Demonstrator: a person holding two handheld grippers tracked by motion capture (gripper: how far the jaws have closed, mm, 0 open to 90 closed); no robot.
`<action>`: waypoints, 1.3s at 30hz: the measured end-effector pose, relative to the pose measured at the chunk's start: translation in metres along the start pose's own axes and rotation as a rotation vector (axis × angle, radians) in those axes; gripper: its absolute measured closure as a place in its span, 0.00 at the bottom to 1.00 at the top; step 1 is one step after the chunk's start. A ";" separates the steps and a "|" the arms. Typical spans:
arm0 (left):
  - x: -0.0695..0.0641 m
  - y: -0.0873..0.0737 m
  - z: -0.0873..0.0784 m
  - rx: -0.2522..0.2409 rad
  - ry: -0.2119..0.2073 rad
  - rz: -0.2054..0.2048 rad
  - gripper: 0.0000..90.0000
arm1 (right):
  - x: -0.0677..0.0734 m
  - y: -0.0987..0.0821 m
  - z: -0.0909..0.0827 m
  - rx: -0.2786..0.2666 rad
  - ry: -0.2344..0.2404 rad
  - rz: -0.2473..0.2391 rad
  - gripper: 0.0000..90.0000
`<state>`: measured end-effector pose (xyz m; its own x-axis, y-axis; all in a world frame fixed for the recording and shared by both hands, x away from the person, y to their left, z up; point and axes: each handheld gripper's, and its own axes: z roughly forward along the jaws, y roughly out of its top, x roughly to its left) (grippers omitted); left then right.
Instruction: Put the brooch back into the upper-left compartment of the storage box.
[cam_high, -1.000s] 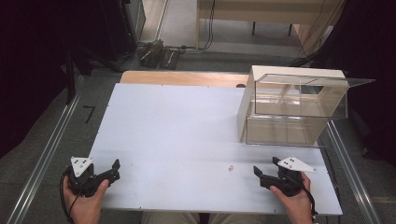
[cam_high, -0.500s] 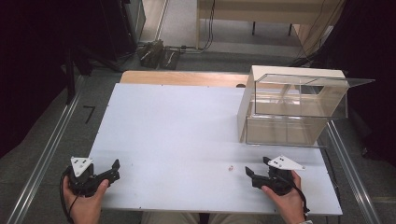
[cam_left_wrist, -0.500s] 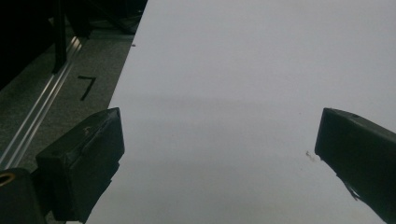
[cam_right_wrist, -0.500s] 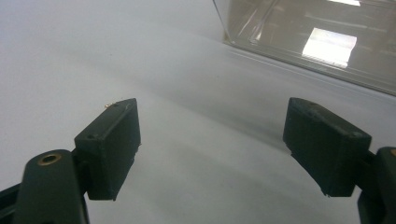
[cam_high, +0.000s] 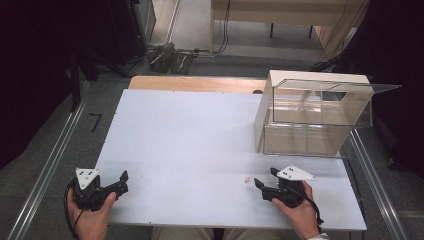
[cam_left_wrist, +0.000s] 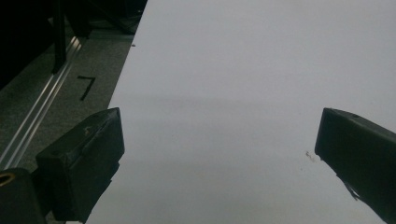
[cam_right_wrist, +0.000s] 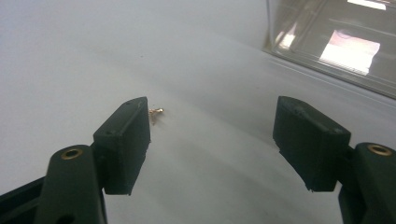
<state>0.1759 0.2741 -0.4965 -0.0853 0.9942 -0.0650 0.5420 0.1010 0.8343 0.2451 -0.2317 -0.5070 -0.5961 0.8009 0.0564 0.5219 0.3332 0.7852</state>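
Small metal piece just ahead of the right hand-held gripper, off to one side

The small piece (cam_right_wrist: 156, 112) lay on the table (cam_high: 200, 150), just past the tip of the right hand-held gripper (cam_high: 260, 184), not yet between its jaws; in the right gripper view it sat beside the left jaw tip, with its long axis too small to tell. The jaws stood apart and had just been closing, with nothing between them. The left hand-held gripper (cam_high: 121, 181) was well apart from the piece, open and holding nothing.

Overhead light is washing the table (cam_high: 200, 145) pale and glaring off the clear box (cam_right_wrist: 355, 46); surroundings are lying dark, and both gripper views are looking dim and soft
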 end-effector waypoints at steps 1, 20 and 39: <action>0.000 0.000 0.000 0.000 0.000 -0.001 0.02 | 0.002 0.001 0.001 0.001 0.003 -0.005 0.30; 0.002 0.000 -0.001 0.000 0.001 -0.004 0.02 | 0.020 0.008 0.023 0.056 0.058 -0.079 0.42; 0.003 0.000 0.000 -0.002 0.001 -0.006 0.02 | 0.026 0.012 0.031 0.074 0.070 -0.107 0.65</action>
<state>0.1753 0.2768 -0.4966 -0.0891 0.9936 -0.0697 0.5396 0.1070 0.8351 0.2547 -0.1914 -0.5155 -0.6903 0.7233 0.0196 0.4953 0.4526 0.7415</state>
